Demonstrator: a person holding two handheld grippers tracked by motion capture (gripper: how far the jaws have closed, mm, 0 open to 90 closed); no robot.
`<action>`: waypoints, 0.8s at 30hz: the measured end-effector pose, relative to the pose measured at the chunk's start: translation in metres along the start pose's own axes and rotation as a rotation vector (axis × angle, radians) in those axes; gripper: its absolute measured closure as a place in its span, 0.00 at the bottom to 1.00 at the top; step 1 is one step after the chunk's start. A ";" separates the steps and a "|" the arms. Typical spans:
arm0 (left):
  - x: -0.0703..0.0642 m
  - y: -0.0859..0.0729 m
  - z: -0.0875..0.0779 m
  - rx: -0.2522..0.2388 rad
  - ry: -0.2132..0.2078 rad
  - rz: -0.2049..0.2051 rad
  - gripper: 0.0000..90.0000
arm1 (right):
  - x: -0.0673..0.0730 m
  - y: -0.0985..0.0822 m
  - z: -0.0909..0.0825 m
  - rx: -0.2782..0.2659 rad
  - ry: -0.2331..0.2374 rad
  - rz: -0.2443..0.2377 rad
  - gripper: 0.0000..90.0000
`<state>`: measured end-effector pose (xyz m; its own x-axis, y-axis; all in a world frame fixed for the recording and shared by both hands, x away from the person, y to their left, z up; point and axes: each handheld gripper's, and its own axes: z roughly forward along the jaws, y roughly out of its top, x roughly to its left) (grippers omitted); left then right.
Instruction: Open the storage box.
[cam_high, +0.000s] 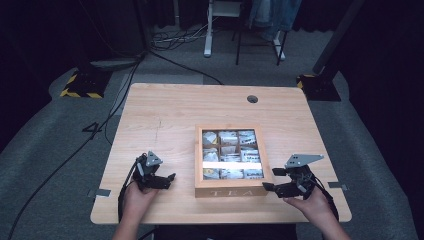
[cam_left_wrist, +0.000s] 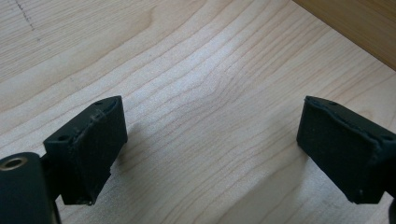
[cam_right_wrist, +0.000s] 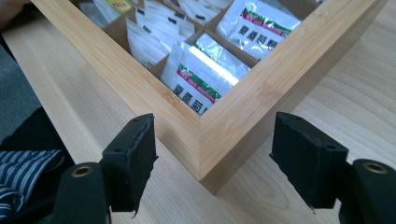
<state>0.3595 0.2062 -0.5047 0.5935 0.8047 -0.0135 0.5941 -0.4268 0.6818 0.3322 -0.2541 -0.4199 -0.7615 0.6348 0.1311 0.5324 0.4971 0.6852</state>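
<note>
On pale wood table (cam_high: 165, 115), tea box (cam_high: 231, 189), left gripper (cam_high: 169, 180) and right gripper (cam_high: 274, 179) jaws apart, grey carpet (cam_high: 45, 150) around.

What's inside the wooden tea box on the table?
The tea box is split into compartments holding tea packets, white and silvery, some with red and green labels. Whatever lies under the top packets is covered.
</note>
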 end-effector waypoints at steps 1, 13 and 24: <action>0.000 0.000 0.000 0.000 0.000 0.000 0.10 | 0.000 0.000 0.002 0.008 0.003 0.001 0.32; 0.000 0.000 0.000 0.000 0.000 0.000 0.10 | 0.005 -0.002 0.009 0.062 0.001 -0.037 0.34; 0.000 0.000 0.000 0.002 0.001 0.003 0.10 | 0.015 -0.001 0.008 0.103 -0.079 -0.113 0.44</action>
<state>0.3597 0.2065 -0.5044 0.5947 0.8039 -0.0110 0.5938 -0.4300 0.6801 0.3230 -0.2400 -0.4248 -0.7894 0.6139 -0.0020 0.4833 0.6234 0.6146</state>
